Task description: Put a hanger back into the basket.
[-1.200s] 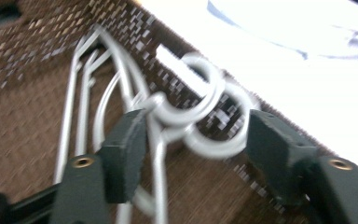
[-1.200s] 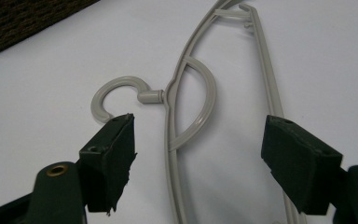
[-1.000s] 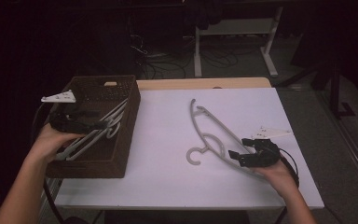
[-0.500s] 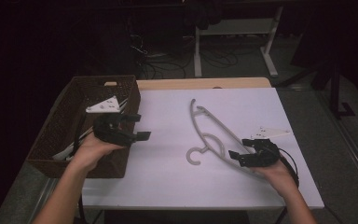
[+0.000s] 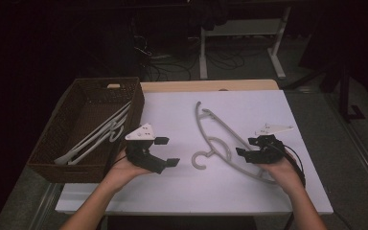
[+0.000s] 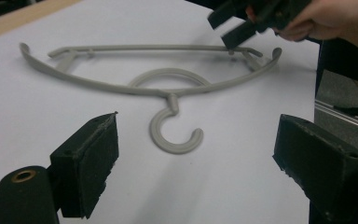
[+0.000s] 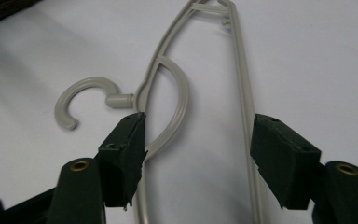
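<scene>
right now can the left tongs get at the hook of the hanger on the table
Probably yes. The left tongs are open, facing the hook across bare white table; nothing lies between. The right tongs straddle the hanger's other end, away from the hook.

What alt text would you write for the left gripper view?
A grey hanger lies flat on the white table, hook toward the camera, between the open left gripper jaws. The right gripper reaches its far end.
</scene>
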Action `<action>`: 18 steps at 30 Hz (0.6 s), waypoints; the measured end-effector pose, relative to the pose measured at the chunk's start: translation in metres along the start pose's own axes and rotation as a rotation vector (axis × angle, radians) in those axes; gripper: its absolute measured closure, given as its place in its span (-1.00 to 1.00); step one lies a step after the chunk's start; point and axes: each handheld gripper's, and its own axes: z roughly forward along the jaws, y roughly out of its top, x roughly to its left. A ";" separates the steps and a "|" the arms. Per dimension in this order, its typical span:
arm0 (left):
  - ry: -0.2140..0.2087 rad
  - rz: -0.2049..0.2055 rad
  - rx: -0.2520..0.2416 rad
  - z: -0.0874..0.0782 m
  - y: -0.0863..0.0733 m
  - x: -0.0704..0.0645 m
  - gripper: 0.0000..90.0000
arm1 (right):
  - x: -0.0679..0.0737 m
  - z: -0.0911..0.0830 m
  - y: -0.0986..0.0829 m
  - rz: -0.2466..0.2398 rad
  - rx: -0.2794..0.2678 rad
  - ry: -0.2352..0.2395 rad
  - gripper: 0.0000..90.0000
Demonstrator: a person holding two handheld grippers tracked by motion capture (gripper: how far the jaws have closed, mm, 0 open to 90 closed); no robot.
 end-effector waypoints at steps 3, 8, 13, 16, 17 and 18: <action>-0.013 -0.003 0.010 0.009 -0.009 -0.002 -0.74 | -0.006 0.006 0.006 0.000 0.028 -0.009 -0.13; -0.016 -0.013 0.023 0.018 -0.022 0.001 -0.85 | -0.016 0.021 0.017 0.006 0.075 -0.031 -0.05; 0.007 -0.018 0.035 0.027 -0.036 0.010 -0.95 | -0.029 0.058 0.045 -0.020 0.193 -0.048 0.12; 0.015 -0.026 0.040 0.028 -0.038 0.012 -0.95 | -0.031 0.076 0.058 -0.034 0.241 -0.060 0.23; 0.014 -0.030 0.040 0.028 -0.038 0.013 -0.95 | -0.032 0.081 0.062 -0.032 0.255 -0.061 0.25; 0.015 -0.034 0.040 0.028 -0.039 0.013 -0.95 | -0.032 0.087 0.065 -0.041 0.270 -0.067 0.28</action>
